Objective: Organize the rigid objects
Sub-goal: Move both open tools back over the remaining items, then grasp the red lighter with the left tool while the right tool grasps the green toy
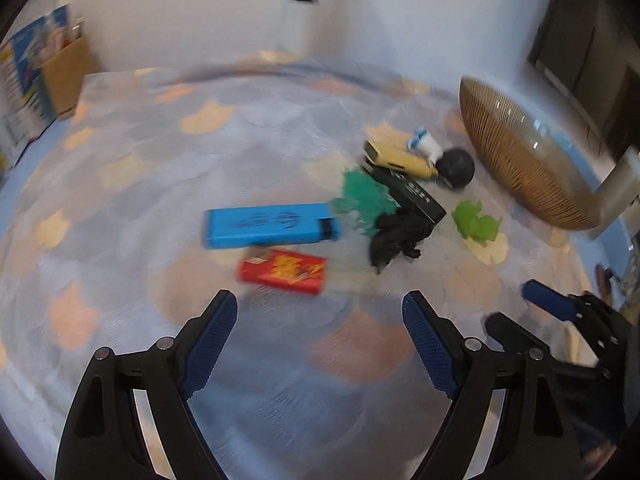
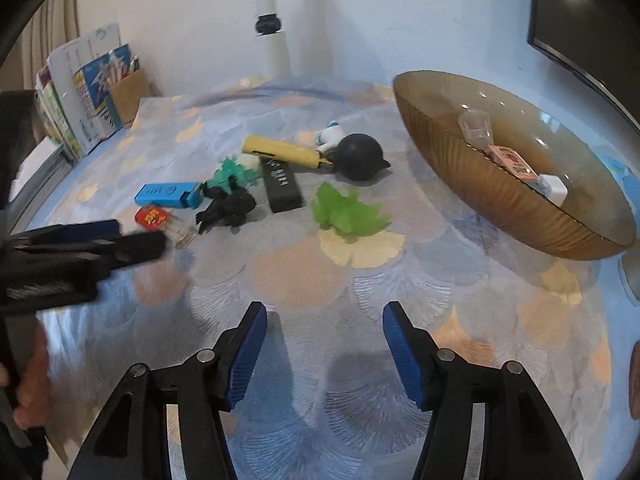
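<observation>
Toys and boxes lie in a loose cluster on the patterned tablecloth (image 2: 360,280). A blue box (image 1: 266,226) lies flat at the cluster's left edge, and a red box (image 1: 282,271) sits just in front of it, near the left gripper (image 1: 320,320). Right of the blue box a teal toy (image 1: 362,198) touches a black toy (image 1: 396,236), and a black box (image 1: 412,194) runs slantwise behind them. A yellow box (image 1: 398,160) lies further back, with a white figure (image 1: 426,145) and a dark ball (image 1: 455,168) at its right end. A green toy (image 2: 346,214) sits apart on the right of the cluster, nearest the bowl (image 2: 480,192).

The amber ribbed bowl stands on the right side of the table, well apart from the toys. Inside it are a clear cup (image 2: 476,126), a pink box (image 2: 514,162) and a white block (image 2: 554,188).

Both grippers hover above bare cloth in front of the cluster. The left gripper's jaws are spread wide with nothing between them; the left view is blurred. The right gripper (image 2: 324,336) has its jaws wide apart too, and holds nothing. Each gripper shows at the edge of the other's view.

A cardboard holder (image 2: 128,96) with papers stands at the table's far left corner against the white wall (image 2: 200,20).
</observation>
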### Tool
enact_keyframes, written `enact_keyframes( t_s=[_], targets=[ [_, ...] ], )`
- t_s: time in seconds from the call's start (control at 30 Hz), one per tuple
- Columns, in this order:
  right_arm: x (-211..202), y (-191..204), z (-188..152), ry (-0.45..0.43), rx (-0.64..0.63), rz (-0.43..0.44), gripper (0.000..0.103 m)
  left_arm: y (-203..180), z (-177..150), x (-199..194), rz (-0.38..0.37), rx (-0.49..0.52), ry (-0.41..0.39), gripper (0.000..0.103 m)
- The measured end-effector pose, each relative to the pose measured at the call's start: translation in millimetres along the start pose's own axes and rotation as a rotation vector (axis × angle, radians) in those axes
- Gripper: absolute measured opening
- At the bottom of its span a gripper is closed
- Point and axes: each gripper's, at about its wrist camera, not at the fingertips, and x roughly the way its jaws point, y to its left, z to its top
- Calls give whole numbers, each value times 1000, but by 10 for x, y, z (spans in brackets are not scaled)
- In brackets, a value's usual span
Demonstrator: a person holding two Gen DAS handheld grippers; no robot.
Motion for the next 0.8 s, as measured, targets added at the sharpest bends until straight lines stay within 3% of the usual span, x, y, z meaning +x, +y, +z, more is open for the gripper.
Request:
enact_keyframes(
  t_s=[0.13, 0.3, 0.4, 0.5, 0.57, 0.73, 0.8],
  targets=[
    [11, -17, 8, 10, 6, 6, 59, -159, 71, 180, 140, 60, -5, 86],
    [10, -18, 11, 13, -3, 18, 59, 112, -60, 36, 119, 17, -4, 84],
    [-4, -45, 1, 12, 2, 29, 59, 437, -205, -155, 62, -25, -12, 83],
    [-13, -52, -10, 14, 3, 35, 60, 771, -258, -259, 113, -91, -5, 83],
    [-19, -58, -4, 21, 3, 45, 60, 899, -256, -310, 74, -125, -2, 83],
    [-1, -75, 146, 96, -57, 78, 60, 767, -124, -273, -61, -148, -2, 83],
    [-9, -105, 228, 91, -86, 45, 60, 597, -46, -160, -55, -136, 5, 83]
  ],
)
